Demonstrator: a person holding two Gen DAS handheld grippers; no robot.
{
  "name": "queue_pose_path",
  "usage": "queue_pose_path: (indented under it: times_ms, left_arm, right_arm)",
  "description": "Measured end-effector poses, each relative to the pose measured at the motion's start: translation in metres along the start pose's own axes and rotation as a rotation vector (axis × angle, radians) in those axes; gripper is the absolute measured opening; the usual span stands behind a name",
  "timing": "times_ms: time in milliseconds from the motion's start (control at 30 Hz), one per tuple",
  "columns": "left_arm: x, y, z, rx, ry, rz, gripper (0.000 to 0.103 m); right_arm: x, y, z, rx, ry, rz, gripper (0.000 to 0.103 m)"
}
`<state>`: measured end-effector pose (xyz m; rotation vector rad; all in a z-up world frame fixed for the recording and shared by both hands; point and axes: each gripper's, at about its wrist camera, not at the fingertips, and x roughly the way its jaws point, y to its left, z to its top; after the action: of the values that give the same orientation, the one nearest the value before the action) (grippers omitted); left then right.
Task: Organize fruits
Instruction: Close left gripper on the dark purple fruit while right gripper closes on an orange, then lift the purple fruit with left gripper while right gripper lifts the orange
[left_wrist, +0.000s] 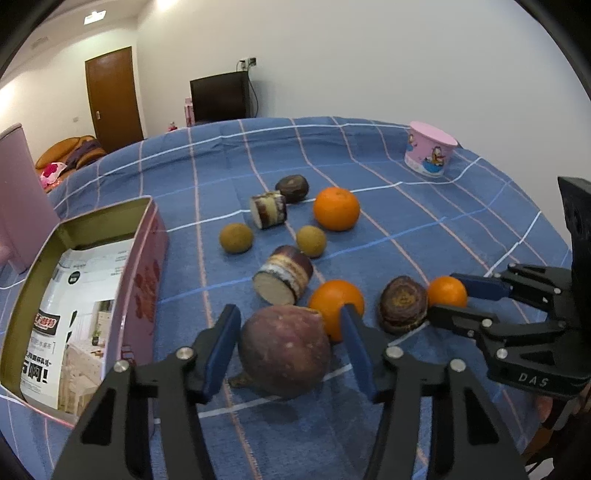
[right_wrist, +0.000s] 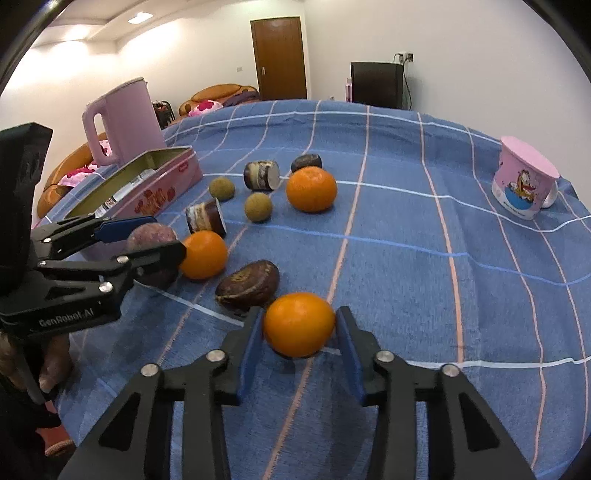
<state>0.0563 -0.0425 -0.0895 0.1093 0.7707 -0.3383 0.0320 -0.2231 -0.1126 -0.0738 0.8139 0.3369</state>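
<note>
Fruits: round oranges, small brown-green round fruits, cut purple-skinned cane pieces and dark brown lumpy fruits are lying scattered on a blue checked cloth (right_wrist: 406, 229) covering the tabletop.
Left hand-held gripper (left_wrist: 288, 347): its blue pads are sitting on either side of a large round purple-brown fruit (left_wrist: 284, 354); the right pad is touching it, and whether the left pad is pressing cannot be told.
Right hand-held gripper (right_wrist: 299, 332): its blue pads are pressing both sides of a small round orange (right_wrist: 298, 325) that is resting on the cloth.
Neighbours: a dark brown lumpy fruit (right_wrist: 248, 282) is lying just beside that orange.
Container: an open pink rectangular tin (left_wrist: 85, 295), holding printed paper, is standing just left of the purple-brown fruit.
Farther off: a pink cartoon-printed cup (right_wrist: 524, 177) is sitting upside down near the far right edge; a pink jug (right_wrist: 123, 120) is standing behind the tin.
</note>
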Motion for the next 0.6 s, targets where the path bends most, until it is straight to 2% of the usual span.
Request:
queue_pose_path:
  times_ms: [167, 233, 433, 600]
  left_arm:
    - [-0.004, 0.005, -0.004, -0.002, -0.002, -0.001, 0.050]
    - [-0.006, 0.010, -0.005, -0.024, -0.002, -0.019, 0.050]
    - [0.000, 0.007, -0.004, -0.015, 0.015, 0.016, 0.054]
    - [0.000, 0.005, -0.004, 0.002, 0.011, 0.011, 0.050]
  right_arm:
    - [0.000, -0.002, -0.001, 0.003, -0.003, 0.001, 0.040]
    - [0.000, -0.002, -0.001, 0.006, -0.004, 0.004, 0.040]
    - [0.001, -0.002, -0.001, 0.002, 0.001, -0.002, 0.040]
    - [0.002, -0.002, -0.002, 0.004, 0.009, 0.006, 0.040]
